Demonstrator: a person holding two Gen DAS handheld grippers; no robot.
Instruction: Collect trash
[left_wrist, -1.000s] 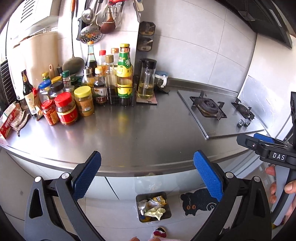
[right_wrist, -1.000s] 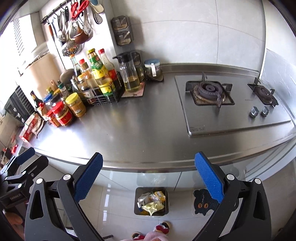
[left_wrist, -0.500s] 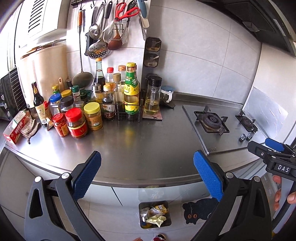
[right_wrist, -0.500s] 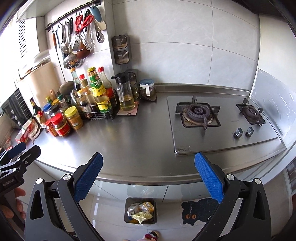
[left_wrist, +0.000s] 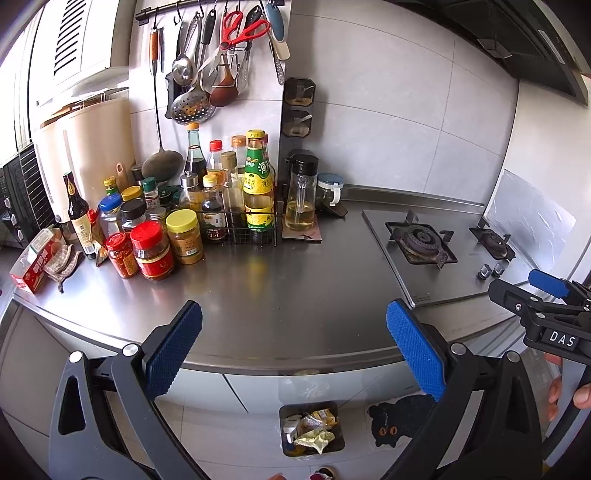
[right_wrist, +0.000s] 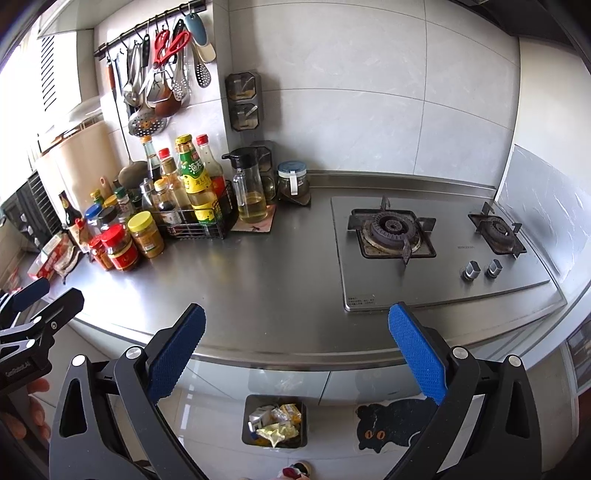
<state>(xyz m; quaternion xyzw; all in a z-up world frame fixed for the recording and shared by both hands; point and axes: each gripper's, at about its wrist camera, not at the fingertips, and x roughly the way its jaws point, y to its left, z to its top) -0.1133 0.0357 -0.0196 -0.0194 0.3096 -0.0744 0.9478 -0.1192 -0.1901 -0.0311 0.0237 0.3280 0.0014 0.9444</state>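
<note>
Both wrist views, counter-level overview.

Left gripper (left_wrist: 293, 350): jaws spread wide, nothing between the blue pads. Right gripper (right_wrist: 297, 352): same, wide open and empty. Each one shows at the edge of the other's view, held off the front edge of the counter (left_wrist: 295, 295), touching nothing.

Trash: sits in the bin (right_wrist: 275, 421) on the floor, lower centre of both frames, below the counter edge and beside a black cat mat (right_wrist: 397, 424). Contents look like crumpled wrappers and small cartons; bin looks fairly full.

Counter surface: bare steel in the middle. Jars and bottles (left_wrist: 177, 221) crowd the left, stove (right_wrist: 424, 251) on the right. At far left, a red carton (left_wrist: 31, 267) and a crumpled brownish item (left_wrist: 62, 258) beside it; cannot tell whether either is trash.

Judgement: collection looks largely done; the step in hand is a last check for leftovers.

How to do it well:
- Sweep the view slowly left to right; fisheye edges compress small scraps.
- Look behind the jar cluster and along the back wall.
- If the far-left items are trash, use the left gripper, approaching low from the front so the red-lidded jars are not knocked.
- Pinch crumpled material at its bulk, not a loose corner.
- Release directly above the bin.
</note>
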